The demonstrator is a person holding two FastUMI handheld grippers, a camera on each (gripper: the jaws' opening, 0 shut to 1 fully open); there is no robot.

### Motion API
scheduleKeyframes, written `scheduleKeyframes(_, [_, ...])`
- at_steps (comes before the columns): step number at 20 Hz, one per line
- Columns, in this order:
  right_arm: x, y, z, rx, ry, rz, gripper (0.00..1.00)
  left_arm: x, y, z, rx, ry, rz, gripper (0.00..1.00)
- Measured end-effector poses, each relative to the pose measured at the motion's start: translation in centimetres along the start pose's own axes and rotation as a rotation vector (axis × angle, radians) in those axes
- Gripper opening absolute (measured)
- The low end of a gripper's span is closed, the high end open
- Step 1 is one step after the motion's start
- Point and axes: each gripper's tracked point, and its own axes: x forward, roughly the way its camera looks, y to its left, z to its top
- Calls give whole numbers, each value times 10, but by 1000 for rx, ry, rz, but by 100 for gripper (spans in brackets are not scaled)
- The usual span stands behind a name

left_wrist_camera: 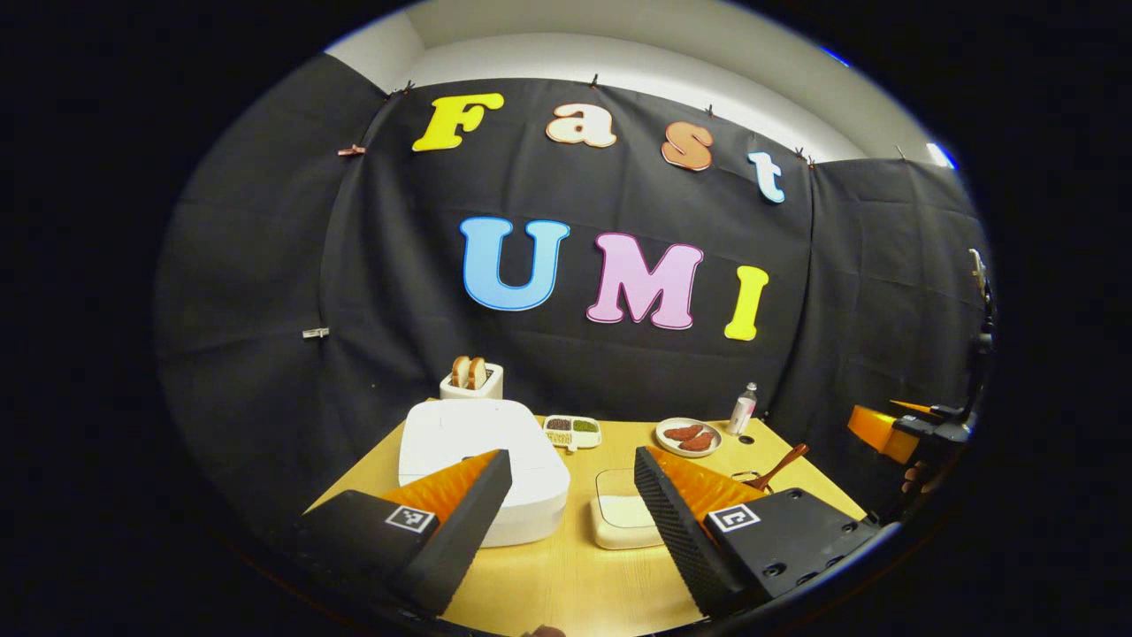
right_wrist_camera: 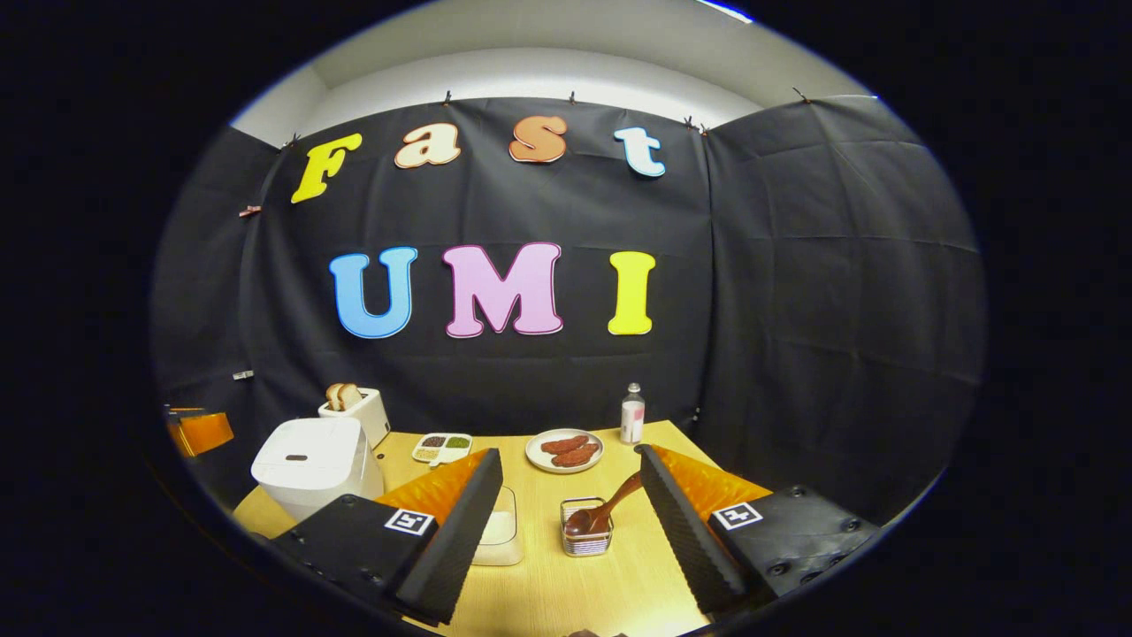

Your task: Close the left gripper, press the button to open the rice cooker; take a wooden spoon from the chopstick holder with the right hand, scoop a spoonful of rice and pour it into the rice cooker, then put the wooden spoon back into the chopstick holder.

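Both hand-held grippers, left [left_wrist_camera: 573, 500] and right [right_wrist_camera: 570, 500], are hanging above the tabletop [right_wrist_camera: 610, 584] with fingers apart, the rice cooker [left_wrist_camera: 482, 464] sitting lid-down and the wooden spoon [right_wrist_camera: 606, 511] leaning in the chopstick holder [right_wrist_camera: 585, 531], handle presented for grasping.

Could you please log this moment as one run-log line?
left gripper: open, above table | right gripper: open | rice cooker: lid down | wooden spoon: in chopstick holder | rice box: beside cooker
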Motion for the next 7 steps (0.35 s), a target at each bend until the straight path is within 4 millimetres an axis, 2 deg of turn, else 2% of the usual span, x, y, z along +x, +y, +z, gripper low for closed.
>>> scheduleKeyframes(4, [4,14,8,-36,-16,19,98,1,21,-3,-15,9,28,95])
scheduleKeyframes(7, [6,28,11,-41,-19,39,98,1,27,-1,7,8,36,95])
